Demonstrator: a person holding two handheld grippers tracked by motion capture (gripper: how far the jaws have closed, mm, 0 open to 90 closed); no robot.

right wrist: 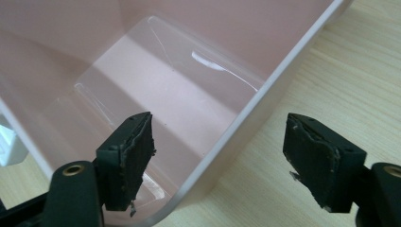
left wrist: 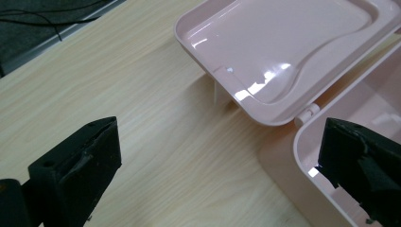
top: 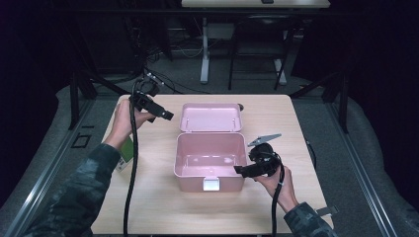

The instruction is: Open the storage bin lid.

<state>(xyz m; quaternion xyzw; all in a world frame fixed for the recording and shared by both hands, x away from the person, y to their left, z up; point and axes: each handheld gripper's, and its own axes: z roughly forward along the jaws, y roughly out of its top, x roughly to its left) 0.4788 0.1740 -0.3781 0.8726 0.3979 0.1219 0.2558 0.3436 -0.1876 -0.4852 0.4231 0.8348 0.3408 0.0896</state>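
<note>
Pink box (top: 210, 155) sits lid-open (top: 211, 117) on the table (top: 163, 207). Left gripper (top: 167, 116) spread wide, empty, beside the lid. Right gripper (top: 239, 170) open, straddling the box's right wall without pinching it.

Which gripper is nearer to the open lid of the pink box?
Left. The left gripper hovers just left of the lid; the right gripper straddles the pink box wall at its near right corner.

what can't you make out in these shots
- Green and white thing, high view: the left forearm and cable cover most of it, so I cannot tell what it is.
- Dark object behind the lid, high view: the lid hides most of it.
- Box floor, right tool view: cut off by the frame.
</note>
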